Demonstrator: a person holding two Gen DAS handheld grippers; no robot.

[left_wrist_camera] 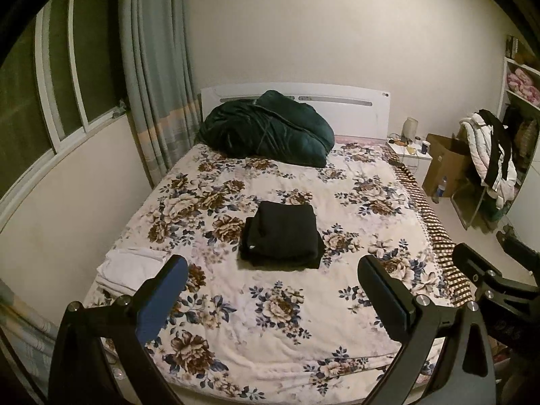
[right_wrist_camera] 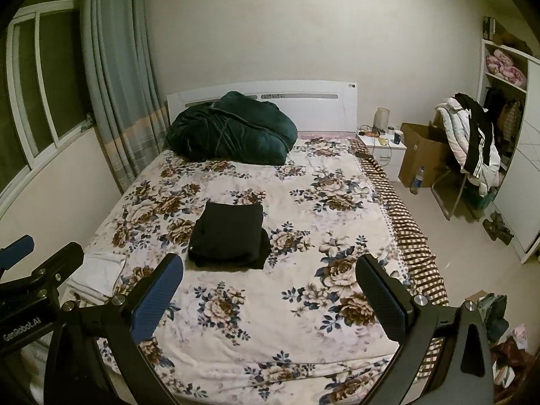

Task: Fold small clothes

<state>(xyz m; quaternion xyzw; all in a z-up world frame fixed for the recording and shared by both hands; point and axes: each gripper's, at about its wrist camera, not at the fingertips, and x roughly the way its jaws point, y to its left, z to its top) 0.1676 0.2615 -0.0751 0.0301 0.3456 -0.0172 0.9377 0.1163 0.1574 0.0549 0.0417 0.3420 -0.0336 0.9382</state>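
Note:
A folded black garment (left_wrist_camera: 281,234) lies as a neat stack in the middle of the floral bed cover (left_wrist_camera: 287,320); it also shows in the right wrist view (right_wrist_camera: 229,236). A folded white cloth (left_wrist_camera: 130,266) lies at the bed's near left edge, seen too in the right wrist view (right_wrist_camera: 98,271). My left gripper (left_wrist_camera: 273,270) is open and empty, held above the near part of the bed, short of the black stack. My right gripper (right_wrist_camera: 270,270) is open and empty beside it, to the right.
A dark green quilt (left_wrist_camera: 266,128) is heaped at the headboard. A white nightstand (right_wrist_camera: 383,150) with small items, a cardboard box (right_wrist_camera: 422,152) and a chair piled with coats (right_wrist_camera: 472,138) stand right of the bed. Window and curtain (left_wrist_camera: 155,67) are on the left.

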